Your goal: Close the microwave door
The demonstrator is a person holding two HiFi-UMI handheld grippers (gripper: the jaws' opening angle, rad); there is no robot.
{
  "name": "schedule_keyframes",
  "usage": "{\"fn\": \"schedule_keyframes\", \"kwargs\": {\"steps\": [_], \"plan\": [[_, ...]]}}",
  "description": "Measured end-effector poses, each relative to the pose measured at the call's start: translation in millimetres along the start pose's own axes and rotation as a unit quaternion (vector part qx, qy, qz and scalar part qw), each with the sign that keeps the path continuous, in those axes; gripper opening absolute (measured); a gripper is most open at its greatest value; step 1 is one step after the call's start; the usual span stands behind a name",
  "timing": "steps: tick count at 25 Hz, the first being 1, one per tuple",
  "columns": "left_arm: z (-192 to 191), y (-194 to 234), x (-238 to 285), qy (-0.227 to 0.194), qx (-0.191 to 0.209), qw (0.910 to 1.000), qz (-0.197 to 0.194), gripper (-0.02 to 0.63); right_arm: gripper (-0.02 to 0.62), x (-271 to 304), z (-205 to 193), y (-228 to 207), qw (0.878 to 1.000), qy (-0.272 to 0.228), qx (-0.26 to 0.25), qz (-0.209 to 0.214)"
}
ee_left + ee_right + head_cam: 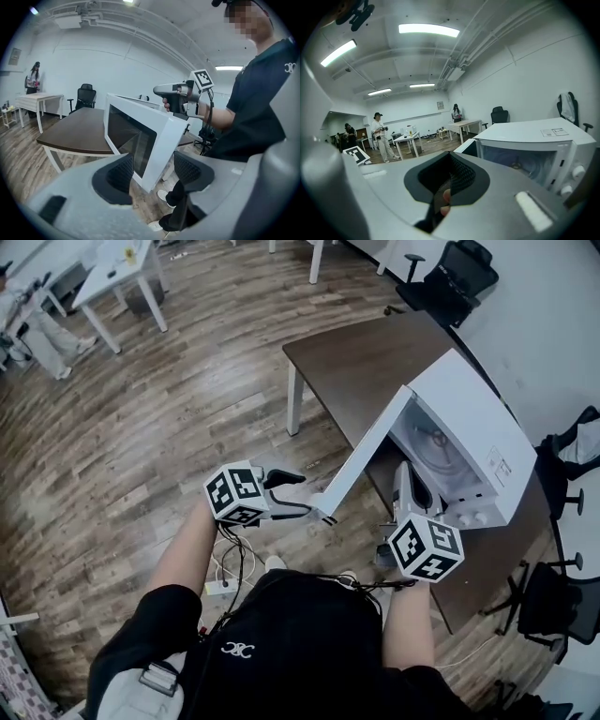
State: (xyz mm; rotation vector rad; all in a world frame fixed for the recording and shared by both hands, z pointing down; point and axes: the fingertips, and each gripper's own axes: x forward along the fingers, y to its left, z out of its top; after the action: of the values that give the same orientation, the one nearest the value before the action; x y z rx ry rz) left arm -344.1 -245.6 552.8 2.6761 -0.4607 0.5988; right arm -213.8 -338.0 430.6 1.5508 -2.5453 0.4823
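A white microwave (473,432) stands on a brown table (356,352), its door (367,454) swung wide open toward me. My left gripper (306,496) is at the door's free end. In the left gripper view the door (140,136) has its outer corner between the spread pads, and the left gripper (152,169) is open with neither pad pressing on it. My right gripper (404,491) hovers in front of the open cavity. In its own view the right gripper (449,180) has its pads together with nothing held, and the microwave (534,145) is to the right.
Black office chairs (450,282) stand beyond the table, and another chair (553,606) is at the right. White tables (112,277) are at the far left. Cables and a power strip (225,573) lie on the wood floor by my feet. People (380,136) stand far off.
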Motion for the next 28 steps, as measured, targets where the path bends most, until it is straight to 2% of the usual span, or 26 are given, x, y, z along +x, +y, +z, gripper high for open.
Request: {"fn": "schedule_keyframes", "kwargs": {"steps": [6, 13, 18, 28], "plan": [[12.8, -30.0, 43.2, 0.024, 0.024, 0.9989, -0.032, 0.284, 0.006, -26.4, -4.7, -44.9, 1.000, -0.002, 0.019, -0.021], [30.9, -64.9, 96.3, 0.022, 0.036, 0.9971, -0.063, 0.274, 0.006, -58.9, -7.5, -87.0, 0.999, -0.003, 0.022, -0.040], [47.1, -84.2, 135.0, 0.012, 0.044, 0.9963, -0.072, 0.257, 0.006, -83.6, -7.6, -119.7, 0.998, -0.008, 0.027, -0.061], [72.7, -105.9, 192.7, 0.023, 0.062, 0.9938, -0.090, 0.206, 0.006, -130.0, -9.5, -179.4, 0.994, -0.022, 0.046, -0.095]]}}
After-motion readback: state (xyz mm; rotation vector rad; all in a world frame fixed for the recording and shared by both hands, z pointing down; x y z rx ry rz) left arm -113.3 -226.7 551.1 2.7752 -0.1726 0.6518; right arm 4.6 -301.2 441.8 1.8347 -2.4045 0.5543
